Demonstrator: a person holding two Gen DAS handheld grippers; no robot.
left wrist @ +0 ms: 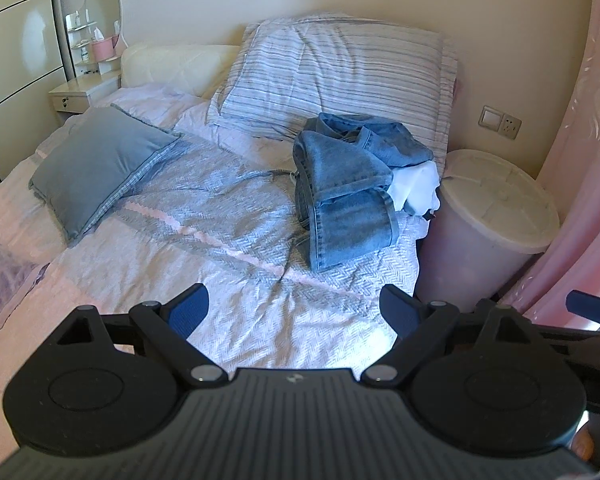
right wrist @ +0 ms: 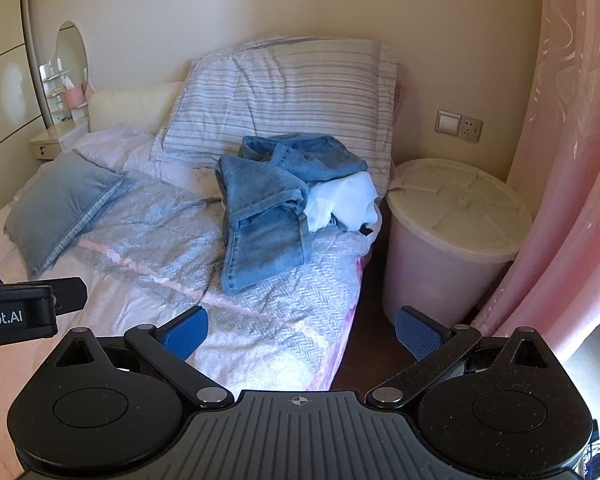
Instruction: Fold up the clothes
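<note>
Both grippers empty over the bed, clothes pile not yet touched.

Left gripper (left wrist: 294,306) and right gripper (right wrist: 302,330) both have jaws spread wide, nothing between the pads, hanging above the near part of the bedspread (left wrist: 204,248), probably so either one can come in on the fabric from above. Crumpled blue jeans (left wrist: 344,196) sit far-right on the bed, just in front of the striped pillow (left wrist: 340,68), with a white garment (left wrist: 416,184) tucked against their right side at the bed edge (overhanging a bit toward the lidded bucket (left wrist: 496,204)). The pile looks dumped, unfolded. Open bedspread to the left and near side is likely the folding area. Blue cushion (left wrist: 96,164) lies far left, well apart.
</note>
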